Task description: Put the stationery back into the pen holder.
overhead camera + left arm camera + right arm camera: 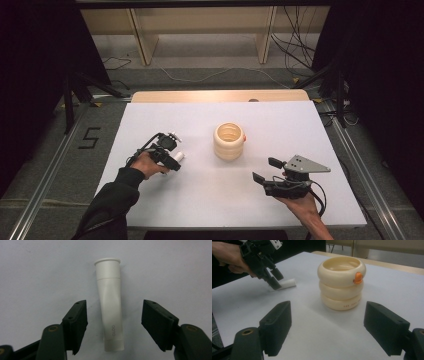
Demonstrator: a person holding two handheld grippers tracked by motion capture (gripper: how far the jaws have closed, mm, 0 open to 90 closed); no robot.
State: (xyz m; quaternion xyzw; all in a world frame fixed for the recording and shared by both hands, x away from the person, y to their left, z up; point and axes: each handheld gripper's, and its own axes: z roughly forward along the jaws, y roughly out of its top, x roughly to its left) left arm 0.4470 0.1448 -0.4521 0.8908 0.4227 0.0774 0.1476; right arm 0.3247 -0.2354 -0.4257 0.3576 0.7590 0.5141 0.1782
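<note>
My left gripper (175, 161) sits at the left of the table (150, 210), tipped down over a small white tube (110, 307) lying flat on the white top. In the left gripper view the tube runs lengthwise between my two black jaws, cap end away from me, crimped end near. Jaws are abt half open w/ clear daylight on both sides; pads aren't touching it, so nothing's held.

Handling, as I judge it: tube looks light, soft-walled plastic, a bit dented mid-body already, so it'll squash under a hard pinch. Smooth skin, prob slippery. The cap (108, 268) looks stiffer and flares at its rim. I'd take it across the body just below the cap, or mid-body w/ a gentle squeeze. It lies flat, so pads must get right down to the table or they'll ride over it.

Centre of the table: a cream ringed pot (229, 141) w/ an orange knob on its side, open top, standing upright, well apart from the tube.

Right side: my right gripper (266, 170) is held low and roughly level near the front edge, pointing toward the pot, hand under it, cable trailing off. Jaws wide apart, empty. The pot sits beyond them, not between the pads.
</note>
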